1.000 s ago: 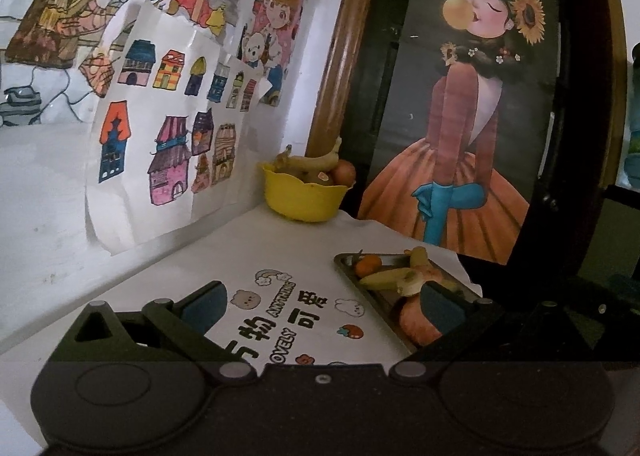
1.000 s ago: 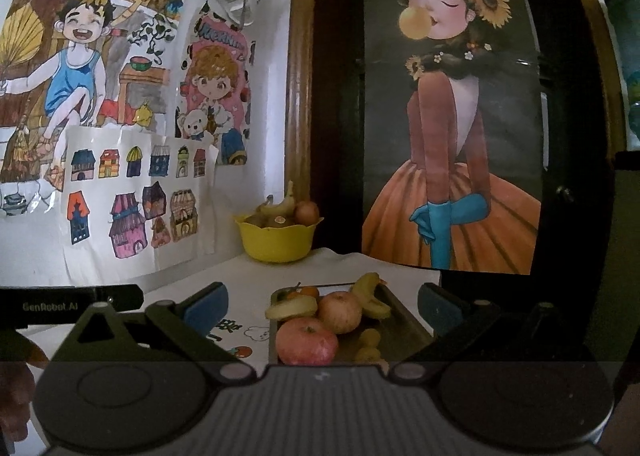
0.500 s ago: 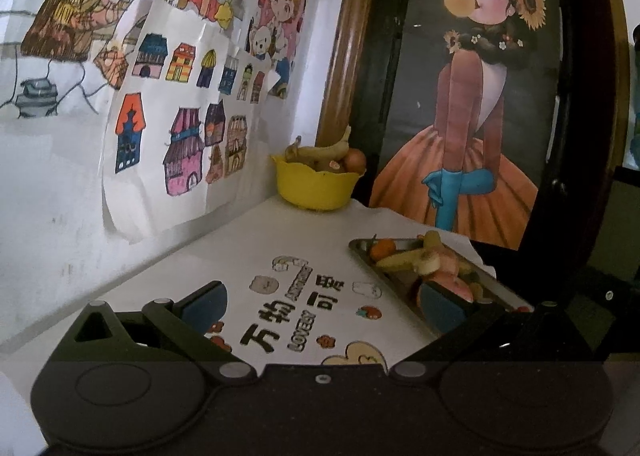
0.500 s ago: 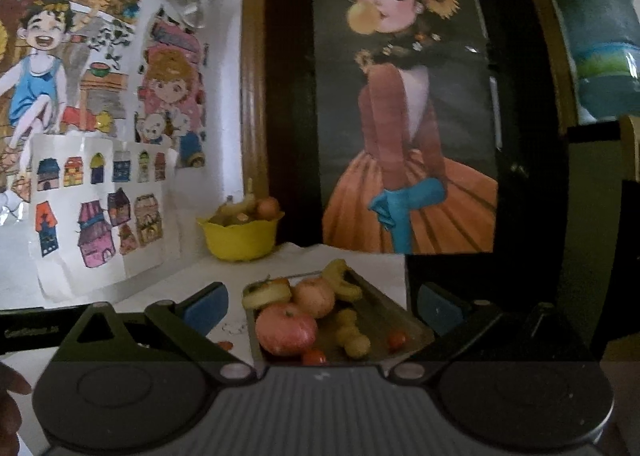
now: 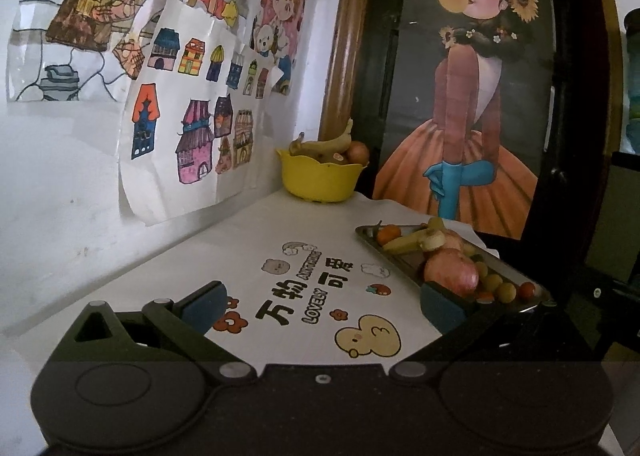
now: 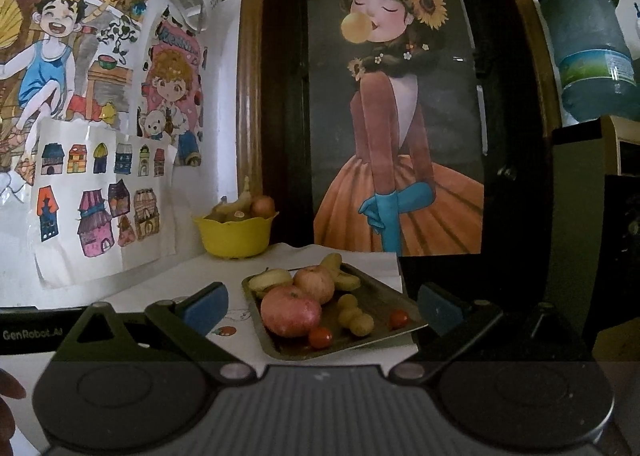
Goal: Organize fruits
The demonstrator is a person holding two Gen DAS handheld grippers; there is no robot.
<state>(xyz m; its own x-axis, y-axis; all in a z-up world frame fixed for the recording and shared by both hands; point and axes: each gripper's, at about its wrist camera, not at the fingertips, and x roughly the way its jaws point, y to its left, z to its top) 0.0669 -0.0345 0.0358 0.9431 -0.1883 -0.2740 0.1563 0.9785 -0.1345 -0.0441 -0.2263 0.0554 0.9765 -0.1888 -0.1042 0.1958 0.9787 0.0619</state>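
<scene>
Fruits lie on the metal tray (image 6: 384, 296) on the bench (image 5: 224, 256), dead ahead of the right gripper (image 6: 322, 302), released and empty, with the big apple (image 6: 291, 316) nearest. For the left gripper (image 5: 320, 302), also released, they sit off right. The tray's long axis runs toward the yellow bowl (image 6: 236, 236).
</scene>
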